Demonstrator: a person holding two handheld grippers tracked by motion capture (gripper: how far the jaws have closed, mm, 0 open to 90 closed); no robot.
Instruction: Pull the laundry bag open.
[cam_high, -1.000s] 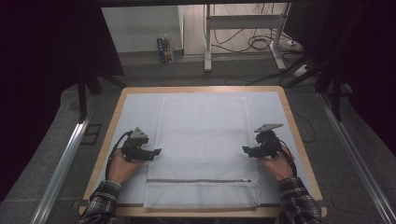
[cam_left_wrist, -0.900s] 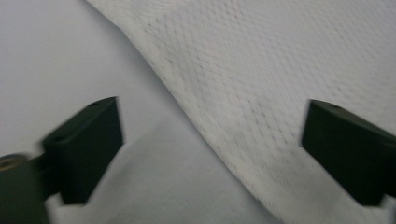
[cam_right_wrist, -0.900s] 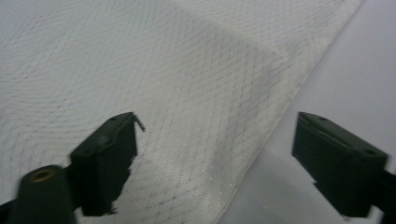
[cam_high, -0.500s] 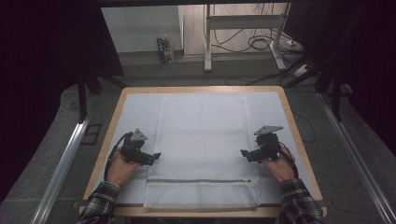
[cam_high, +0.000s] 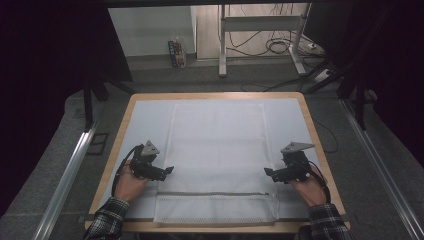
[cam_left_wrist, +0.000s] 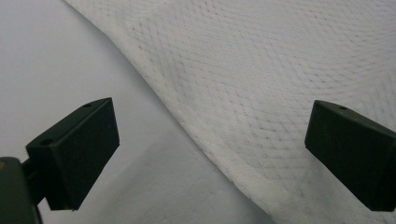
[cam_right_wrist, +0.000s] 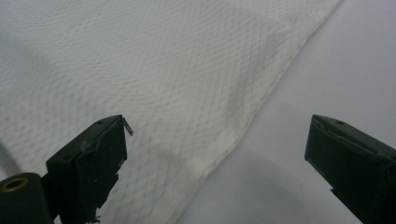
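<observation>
A white mesh bag (cam_high: 217, 150) lies flat on the pale mat, its grey zipper (cam_high: 215, 194) running across near the front. My left gripper (cam_high: 168, 171) sits at the bag's left edge and my right gripper (cam_high: 266, 172) at its right edge, both pointing inward. In the left gripper view the jaws (cam_left_wrist: 210, 135) stand wide over the mesh edge (cam_left_wrist: 280, 70) without touching it. The right gripper (cam_right_wrist: 217, 149) is likewise wide over its mesh edge (cam_right_wrist: 116, 60). Both pairs of jaws have just been opening, then eased in slightly, with nothing pressed between them.
The table (cam_high: 215, 95) has a wooden rim around the pale mat (cam_high: 145, 125). Bare mat flanks the bag on both sides. Beyond the far edge are a metal stand (cam_high: 260, 30), cables on the floor and a small box (cam_high: 176, 52). Rails run along both sides.
My right gripper has drawn back a little toward the table's front edge. The left hand has hardly moved. The bag lies as before.
</observation>
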